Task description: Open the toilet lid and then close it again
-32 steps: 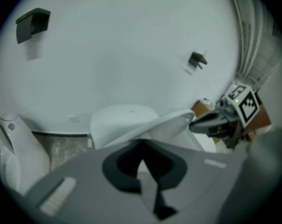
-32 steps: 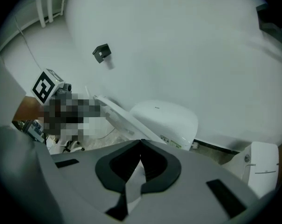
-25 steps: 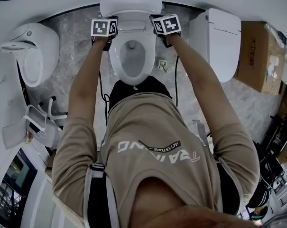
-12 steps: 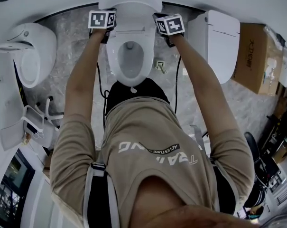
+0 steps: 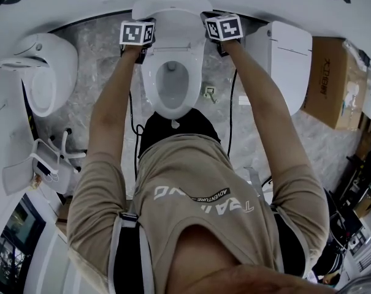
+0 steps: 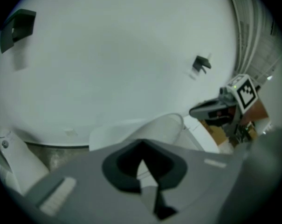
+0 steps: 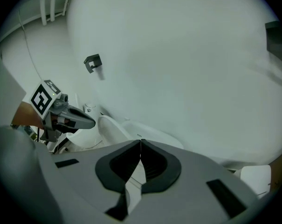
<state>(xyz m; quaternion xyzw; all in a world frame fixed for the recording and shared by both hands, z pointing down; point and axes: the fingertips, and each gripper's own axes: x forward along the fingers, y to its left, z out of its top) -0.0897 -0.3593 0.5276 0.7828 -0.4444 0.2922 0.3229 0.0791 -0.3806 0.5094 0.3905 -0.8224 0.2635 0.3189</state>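
1. Two hand-held grippers flank the toilet [image 5: 173, 45]: your left hand-held gripper [image 6: 141, 146] is at its back left corner, and your right hand-held gripper [image 7: 141, 143] is at its back right corner.
2. Both have their jaws narrowed until tip meets tip, with nothing pinched between them.
3. The toilet lid [image 5: 171, 8] stands raised at the back of the toilet, with the seat [image 5: 151, 81] down and the bowl [image 5: 171, 84] showing.
4. No view lets you tell whether either one touches that lid.
5. Left of the toilet hangs a white wall fixture [image 5: 44, 66]. To its right stands a second toilet [image 5: 283, 48] with its cover down, and beyond that a cardboard box [image 5: 332, 78].
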